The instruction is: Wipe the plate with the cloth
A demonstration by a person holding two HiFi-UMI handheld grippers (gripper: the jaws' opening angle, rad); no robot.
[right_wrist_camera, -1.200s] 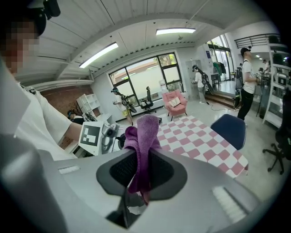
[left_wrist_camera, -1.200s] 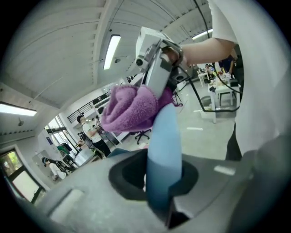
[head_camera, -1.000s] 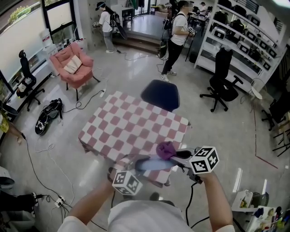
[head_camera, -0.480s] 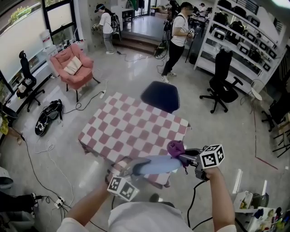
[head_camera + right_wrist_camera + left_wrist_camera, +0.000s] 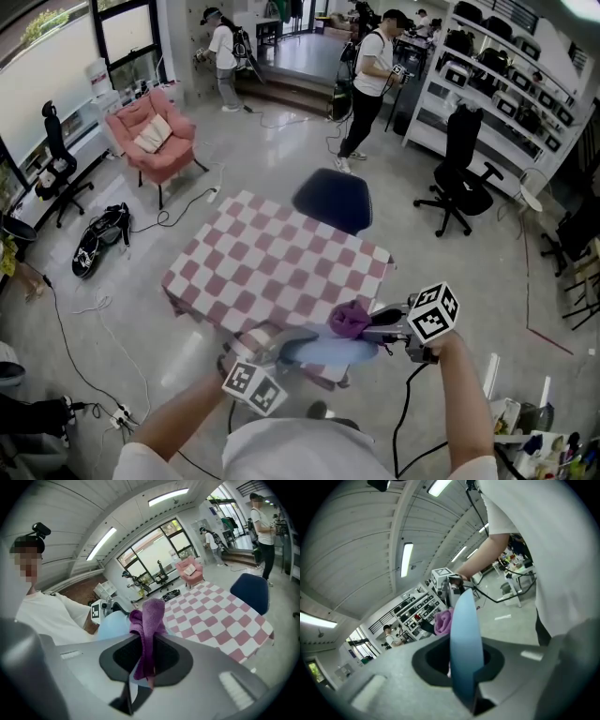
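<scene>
Since the earlier frame, the cloth sits further left, on the plate. The right gripper clamps the cloth; the left gripper clamps the plate's rim, above the table's near edge. Wiping appears under way — how much remains is unclear.

I see the pale blue round plate lifted over the checked table's near edge, with the bunched purple cloth against its right rim.
</scene>
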